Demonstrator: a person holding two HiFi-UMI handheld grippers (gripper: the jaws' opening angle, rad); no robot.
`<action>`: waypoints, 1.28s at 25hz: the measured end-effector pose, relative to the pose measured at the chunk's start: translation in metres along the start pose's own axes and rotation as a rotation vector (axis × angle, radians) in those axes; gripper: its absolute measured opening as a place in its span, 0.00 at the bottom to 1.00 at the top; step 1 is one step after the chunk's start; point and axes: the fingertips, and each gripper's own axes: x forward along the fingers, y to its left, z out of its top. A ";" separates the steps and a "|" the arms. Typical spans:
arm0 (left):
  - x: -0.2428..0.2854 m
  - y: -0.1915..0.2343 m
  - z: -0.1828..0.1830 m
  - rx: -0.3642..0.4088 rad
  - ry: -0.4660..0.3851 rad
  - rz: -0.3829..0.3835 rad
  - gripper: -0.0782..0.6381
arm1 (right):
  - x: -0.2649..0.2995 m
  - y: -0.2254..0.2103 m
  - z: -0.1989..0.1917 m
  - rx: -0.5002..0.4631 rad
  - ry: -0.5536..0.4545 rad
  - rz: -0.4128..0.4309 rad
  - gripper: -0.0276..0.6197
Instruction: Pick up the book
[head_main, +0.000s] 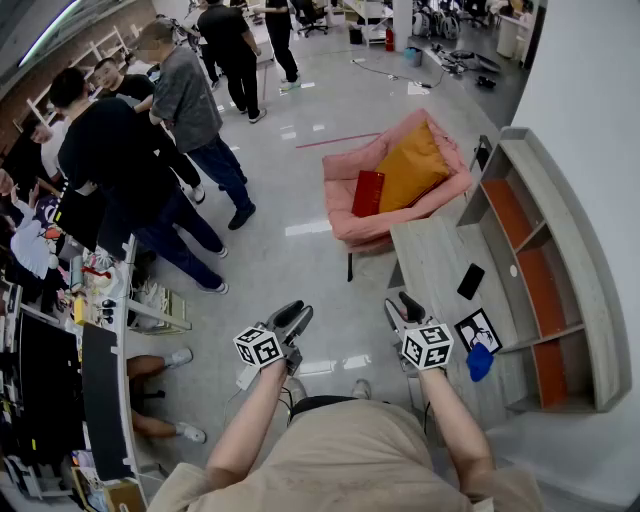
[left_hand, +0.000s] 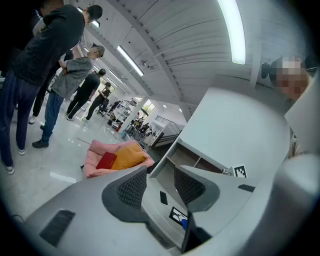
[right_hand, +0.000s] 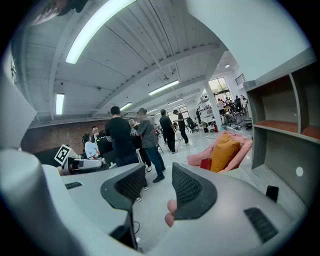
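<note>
The red book (head_main: 367, 193) leans on the seat of a pink armchair (head_main: 345, 225), beside an orange cushion (head_main: 412, 165). It also shows far off in the left gripper view (left_hand: 106, 160) and as a small red book (right_hand: 205, 163) in the right gripper view. Both grippers are held in front of my body, well short of the chair. The left gripper (head_main: 295, 318) (left_hand: 160, 180) has its jaws drawn close, with nothing between them. The right gripper (head_main: 402, 308) (right_hand: 159, 182) is likewise shut and empty, with only floor showing past its pads.
A low grey table (head_main: 430, 262) lies ahead on the right and carries a black phone (head_main: 470, 281), a picture card (head_main: 478, 328) and a blue object (head_main: 480, 362). A grey-and-orange shelf unit (head_main: 560, 250) stands beyond it. Several people (head_main: 150, 150) stand at the left by a cluttered desk (head_main: 100, 380).
</note>
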 end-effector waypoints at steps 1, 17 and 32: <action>0.001 -0.001 0.000 0.001 0.001 0.001 0.36 | 0.000 0.000 0.000 0.002 0.000 0.004 0.31; 0.011 -0.004 0.002 0.016 0.011 0.015 0.36 | 0.004 -0.001 0.004 0.151 -0.032 0.109 0.32; 0.011 0.031 0.004 -0.033 0.034 0.035 0.36 | 0.034 -0.009 0.011 0.286 -0.100 0.153 0.36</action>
